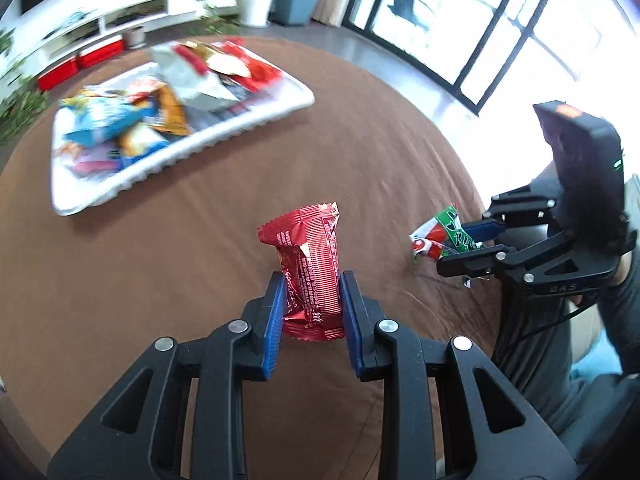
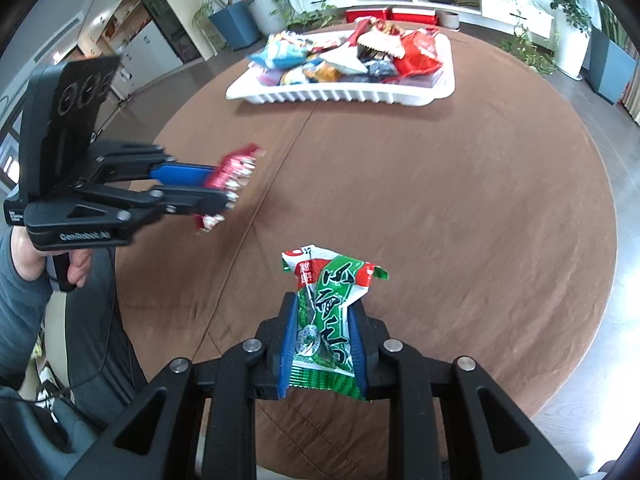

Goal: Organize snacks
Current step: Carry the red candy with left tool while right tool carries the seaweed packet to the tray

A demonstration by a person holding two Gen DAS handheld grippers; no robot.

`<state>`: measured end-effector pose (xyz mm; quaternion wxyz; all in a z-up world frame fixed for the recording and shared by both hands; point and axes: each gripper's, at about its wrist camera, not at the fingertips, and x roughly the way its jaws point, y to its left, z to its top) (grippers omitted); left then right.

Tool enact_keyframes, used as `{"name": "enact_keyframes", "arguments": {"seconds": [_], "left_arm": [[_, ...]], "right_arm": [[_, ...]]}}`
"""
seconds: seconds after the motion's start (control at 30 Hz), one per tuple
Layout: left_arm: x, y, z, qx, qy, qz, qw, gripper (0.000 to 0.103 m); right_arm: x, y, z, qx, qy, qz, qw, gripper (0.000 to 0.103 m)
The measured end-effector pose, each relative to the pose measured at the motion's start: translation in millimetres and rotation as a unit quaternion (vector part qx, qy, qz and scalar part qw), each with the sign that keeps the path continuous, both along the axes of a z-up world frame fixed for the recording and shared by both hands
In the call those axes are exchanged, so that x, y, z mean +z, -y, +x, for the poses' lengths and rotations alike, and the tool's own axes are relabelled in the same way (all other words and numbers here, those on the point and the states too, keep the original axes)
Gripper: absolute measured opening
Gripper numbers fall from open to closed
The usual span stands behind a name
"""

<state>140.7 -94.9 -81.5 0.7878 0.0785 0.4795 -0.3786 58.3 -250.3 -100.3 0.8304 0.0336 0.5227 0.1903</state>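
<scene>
Snacks first: I have a red foil packet [image 1: 312, 264] pinched between my left jaws, standing up out of them with its crimped top edge beyond the tips and its lower end hanging back between the blue pads [image 1: 276, 320]. The left gripper [image 1: 313, 280] is closed down tight on it, both pads pressing its sides. In the right wrist view that same gripper [image 2: 224, 194] sits off to the left of my right jaws, the red packet [image 2: 236, 172] blurred at its tips.

My right gripper [image 2: 322, 308] is likewise closed on a green and red packet [image 2: 326, 320] with white characters, held upright between the pads with its crumpled top sticking past the tips. From the left wrist view, that packet [image 1: 444, 236] and the right gripper [image 1: 460, 244] lie to the right of my left jaws, apart from them.

Below both sets of jaws is the round brown surface [image 2: 460, 208]. Well ahead of the jaws, on the far part of it, a white tray [image 2: 340, 96] is heaped with more mixed snack packets [image 2: 344, 56]. Beyond the surface I can see potted plants [image 2: 236, 20] and a white shelf unit [image 2: 440, 0].
</scene>
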Motion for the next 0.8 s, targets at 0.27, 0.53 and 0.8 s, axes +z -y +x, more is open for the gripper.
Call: {"name": "enact_keyframes", "arguments": {"seconds": [0.27, 0.53, 0.8], "left_arm": [[50.1, -55.9, 32.4, 0.073, 0.034, -0.048, 0.9956, 0.025], [97.8, -67.9, 91.7, 0.118, 0.067, -0.050, 0.9895, 0.025], [100.2, -45.2, 162.3, 0.141, 0.057, -0.024, 0.9881, 0.025]], "right_arm": [[32.9, 7.1, 31.9, -0.030, 0.030, 0.011, 0.999, 0.026], [87.8, -1.9, 104.3, -0.046, 0.077, 0.030, 0.996, 0.026], [105.2, -18.2, 193.8, -0.070, 0.070, 0.048, 0.994, 0.026]]}}
